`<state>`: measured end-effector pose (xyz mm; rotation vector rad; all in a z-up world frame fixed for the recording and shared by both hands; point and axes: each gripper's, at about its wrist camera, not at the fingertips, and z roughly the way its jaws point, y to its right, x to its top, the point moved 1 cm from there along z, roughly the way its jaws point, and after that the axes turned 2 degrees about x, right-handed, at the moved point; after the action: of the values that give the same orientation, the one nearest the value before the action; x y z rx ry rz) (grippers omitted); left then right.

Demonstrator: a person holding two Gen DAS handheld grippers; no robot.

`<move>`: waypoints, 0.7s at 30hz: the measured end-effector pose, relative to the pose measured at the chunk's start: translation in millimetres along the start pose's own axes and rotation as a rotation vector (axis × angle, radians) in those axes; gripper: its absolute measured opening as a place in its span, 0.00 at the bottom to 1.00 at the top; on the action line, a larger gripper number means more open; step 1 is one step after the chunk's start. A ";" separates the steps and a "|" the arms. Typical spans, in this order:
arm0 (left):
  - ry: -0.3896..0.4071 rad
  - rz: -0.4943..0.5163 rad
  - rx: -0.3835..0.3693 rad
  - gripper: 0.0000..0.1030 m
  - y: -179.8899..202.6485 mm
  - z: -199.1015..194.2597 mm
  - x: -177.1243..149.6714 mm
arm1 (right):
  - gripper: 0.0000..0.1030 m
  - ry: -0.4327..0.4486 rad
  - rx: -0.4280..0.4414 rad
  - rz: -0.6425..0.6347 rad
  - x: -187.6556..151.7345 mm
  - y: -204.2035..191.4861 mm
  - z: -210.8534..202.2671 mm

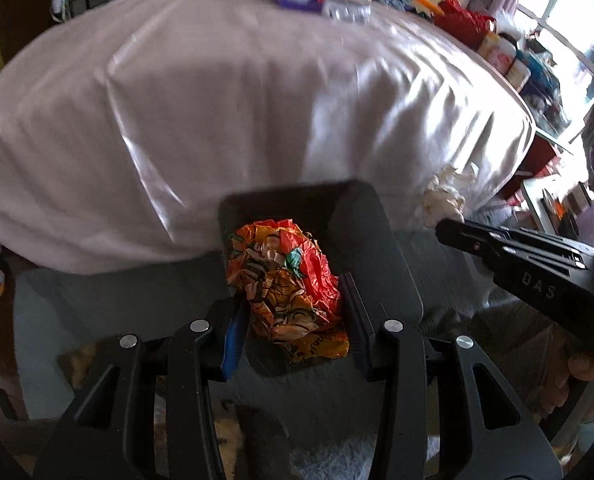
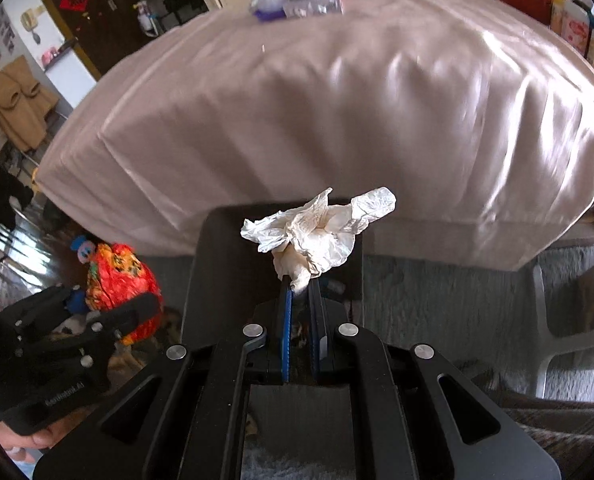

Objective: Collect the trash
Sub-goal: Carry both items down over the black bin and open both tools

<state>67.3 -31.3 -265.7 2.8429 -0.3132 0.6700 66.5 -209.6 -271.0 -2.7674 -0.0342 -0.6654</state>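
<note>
My left gripper (image 1: 293, 312) is shut on a crumpled orange and red wrapper (image 1: 289, 284) and holds it over a dark bin (image 1: 357, 216) on the floor. My right gripper (image 2: 301, 284) is shut on a crumpled white tissue (image 2: 317, 228), also above the dark bin (image 2: 217, 264). In the left wrist view the right gripper (image 1: 441, 228) shows at the right with the tissue (image 1: 445, 196). In the right wrist view the left gripper (image 2: 109, 304) shows at the lower left with the wrapper (image 2: 117, 280). More trash (image 2: 297, 0) lies at the far edge of the bed.
A bed with a pale satin sheet (image 1: 257, 100) fills the view behind the bin. A grey rug (image 2: 437, 292) covers the floor. Boxes and bottles (image 1: 509, 56) stand on the right by a window. A white plastic frame (image 2: 553, 320) sits at the right.
</note>
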 end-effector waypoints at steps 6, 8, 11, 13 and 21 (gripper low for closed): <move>-0.086 -0.003 -0.037 0.40 -4.4 29.1 -17.2 | 0.08 -0.057 0.005 0.005 -7.6 -2.0 18.3; -0.095 -0.004 -0.035 0.40 -6.5 33.1 -18.0 | 0.08 -0.065 0.013 0.011 -7.2 -3.9 20.6; -0.093 -0.010 -0.037 0.40 -7.3 34.4 -16.3 | 0.11 -0.067 0.020 0.011 -5.0 -7.2 21.8; -0.089 -0.004 -0.038 0.41 -6.3 33.1 -14.6 | 0.11 -0.069 0.024 0.009 -3.0 -8.9 22.9; -0.086 0.012 -0.014 0.50 -5.0 28.5 -11.4 | 0.24 -0.070 0.013 0.032 -1.2 -2.9 24.6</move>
<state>70.4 -31.7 -296.6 2.8635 -0.3472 0.5461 76.0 -199.7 -291.6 -2.7714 -0.0088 -0.5586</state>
